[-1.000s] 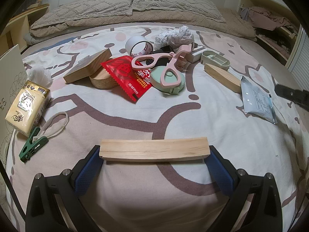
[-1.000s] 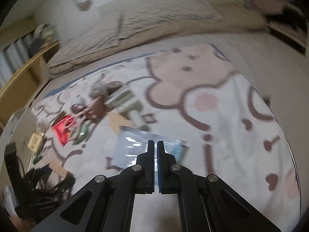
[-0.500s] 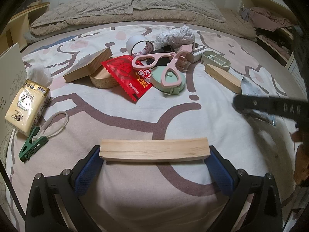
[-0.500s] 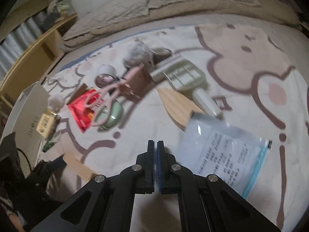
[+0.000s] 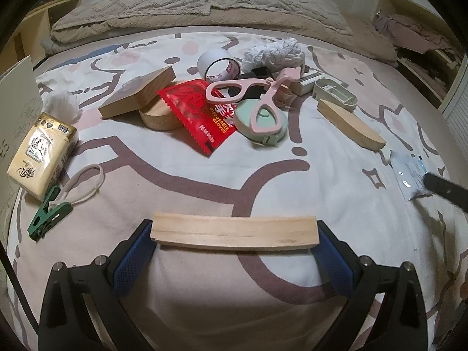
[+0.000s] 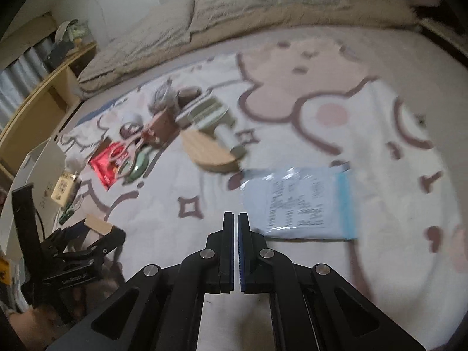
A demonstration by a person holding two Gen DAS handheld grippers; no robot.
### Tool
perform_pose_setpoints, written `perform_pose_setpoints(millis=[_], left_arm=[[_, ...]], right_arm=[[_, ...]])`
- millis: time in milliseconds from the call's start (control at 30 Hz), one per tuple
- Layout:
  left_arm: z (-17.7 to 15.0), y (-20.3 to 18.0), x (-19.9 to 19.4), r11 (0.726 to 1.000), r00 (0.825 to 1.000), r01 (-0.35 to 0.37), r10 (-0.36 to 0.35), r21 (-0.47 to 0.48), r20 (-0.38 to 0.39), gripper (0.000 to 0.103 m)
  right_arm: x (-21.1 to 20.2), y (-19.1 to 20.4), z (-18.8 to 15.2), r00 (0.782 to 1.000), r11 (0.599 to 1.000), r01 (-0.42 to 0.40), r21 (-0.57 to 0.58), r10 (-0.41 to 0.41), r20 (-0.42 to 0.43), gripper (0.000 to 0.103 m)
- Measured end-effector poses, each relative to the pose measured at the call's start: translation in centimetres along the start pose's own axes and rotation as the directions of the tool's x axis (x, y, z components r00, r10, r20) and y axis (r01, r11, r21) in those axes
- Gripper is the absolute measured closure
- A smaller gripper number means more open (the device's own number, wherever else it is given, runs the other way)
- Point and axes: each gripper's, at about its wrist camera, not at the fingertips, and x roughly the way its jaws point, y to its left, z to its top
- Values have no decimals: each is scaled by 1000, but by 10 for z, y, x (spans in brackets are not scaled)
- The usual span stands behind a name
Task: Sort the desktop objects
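Note:
My left gripper (image 5: 234, 234) is shut on a long pale wooden block (image 5: 234, 230), held crosswise between its blue pads above the bed sheet. The block and left gripper also show in the right wrist view (image 6: 98, 225). My right gripper (image 6: 235, 219) is shut and empty, low over the sheet beside a clear plastic bag with a blue edge (image 6: 301, 201). Its black finger shows at the right of the left wrist view (image 5: 447, 188), over the same bag (image 5: 409, 175).
A heap lies mid-bed: pink scissors (image 5: 248, 93), green tape measure (image 5: 260, 122), red glove packet (image 5: 199, 111), tape roll (image 5: 218, 64), wooden blocks (image 5: 137, 96), an oval wooden piece (image 5: 351, 124). A tissue pack (image 5: 41, 153) and green clip (image 5: 48, 218) lie left.
The right gripper, still shut, has swung back to the right over the plastic bag. The left gripper and its wooden block have stayed still.

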Motion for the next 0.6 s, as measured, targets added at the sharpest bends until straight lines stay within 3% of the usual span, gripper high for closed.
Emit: perform_pose_setpoints(millis=[33, 67, 100, 267, 367, 600], left_arm=[[0, 0, 0, 1000, 1000, 8, -8, 6, -5, 0], [0, 1, 0, 1000, 1000, 9, -9, 2, -6, 0], [1, 1, 0, 1000, 1000, 10, -10, -1, -6, 0], [0, 1, 0, 1000, 1000, 10, -10, -1, -6, 0], [-1, 0, -1, 1000, 1000, 9, -9, 4, 2, 0], [-3, 0, 0, 1000, 1000, 0, 0, 13, 15, 0]], right_arm=[[-2, -2, 1, 1000, 1000, 17, 5, -17, 6, 69], [-6, -6, 3, 999, 999, 43, 16, -43, 18, 28], [-6, -8, 5, 997, 998, 64, 22, -65, 33, 12], [3, -12, 12, 991, 991, 132, 3, -132, 35, 11], [16, -10, 13, 988, 989, 150, -13, -150, 20, 0], [39, -14, 15, 987, 988, 153, -26, -154, -42, 0]])
